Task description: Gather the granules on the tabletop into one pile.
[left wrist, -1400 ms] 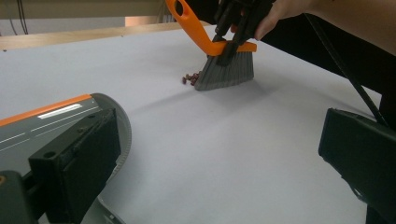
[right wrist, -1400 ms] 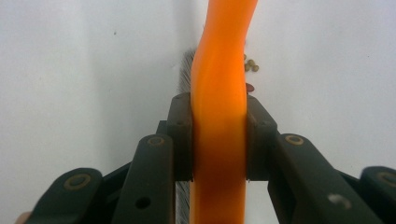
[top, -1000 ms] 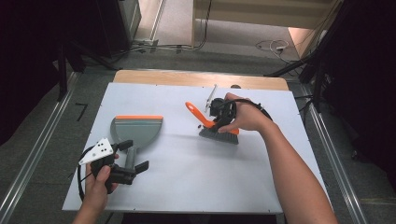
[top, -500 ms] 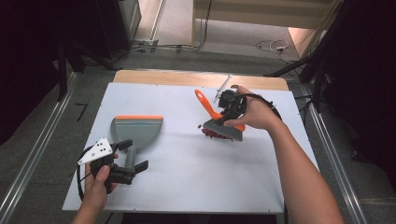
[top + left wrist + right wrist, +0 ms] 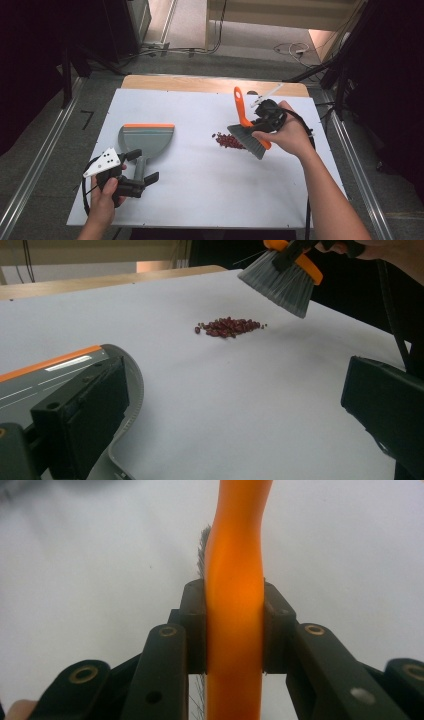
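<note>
A small pile of dark red beans (image 5: 227, 141) (image 5: 230, 327) lies on the white table (image 5: 200, 200). Just to its right a brush hangs tilted above the table, grey bristles (image 5: 248, 140) (image 5: 280, 282) pointing down at the left. My right gripper (image 5: 266, 118) (image 5: 234, 630) is shut on its orange handle (image 5: 241, 107) (image 5: 235, 570). A grey dustpan (image 5: 148, 140) (image 5: 55, 372) with an orange edge rests flat at the left. My left gripper (image 5: 143, 166) (image 5: 235, 410) stands wide open by the dustpan's handle, its far jaw against the pan.
A wooden strip (image 5: 210, 84) runs along the table's far edge. Metal rails (image 5: 40, 165) flank the table on both sides, and cables (image 5: 290, 49) lie on the floor beyond. White surface lies open between dustpan and beans.
The right gripper has carried the brush to the right and raised its handle more upright, which uncovered the bean pile. The left gripper and dustpan have stayed put.
</note>
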